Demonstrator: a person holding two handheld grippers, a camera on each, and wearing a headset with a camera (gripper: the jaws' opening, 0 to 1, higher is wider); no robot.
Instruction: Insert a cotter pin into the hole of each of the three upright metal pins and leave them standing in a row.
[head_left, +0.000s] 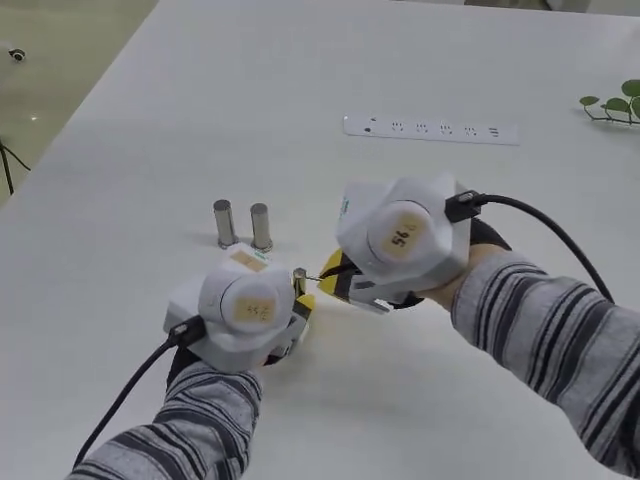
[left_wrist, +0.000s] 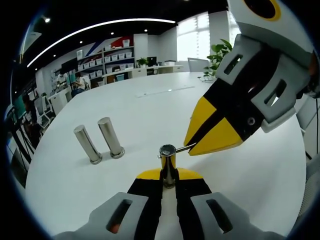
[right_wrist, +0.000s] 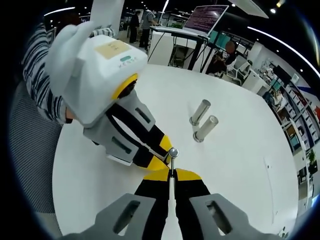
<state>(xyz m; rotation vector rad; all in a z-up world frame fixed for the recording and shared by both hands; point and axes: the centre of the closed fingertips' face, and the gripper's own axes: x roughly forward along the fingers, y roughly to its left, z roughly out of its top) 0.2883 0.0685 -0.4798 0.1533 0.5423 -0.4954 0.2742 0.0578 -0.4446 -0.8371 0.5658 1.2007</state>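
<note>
The left gripper (left_wrist: 169, 181) is clenched on one upright metal pin (left_wrist: 167, 159); two free pins (left_wrist: 87, 144) (left_wrist: 111, 137) stand ahead-left of its fingers. The right gripper (right_wrist: 171, 176) pinches one cotter pin (right_wrist: 171, 164) against the held pin's head. Each gripper's round label (head_left: 400, 238) is illegible.

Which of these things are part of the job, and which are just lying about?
Job: metal pin held by left gripper; cotter pin held by right gripper; two standing metal pins.
Lying about: power strip; plant.
</note>
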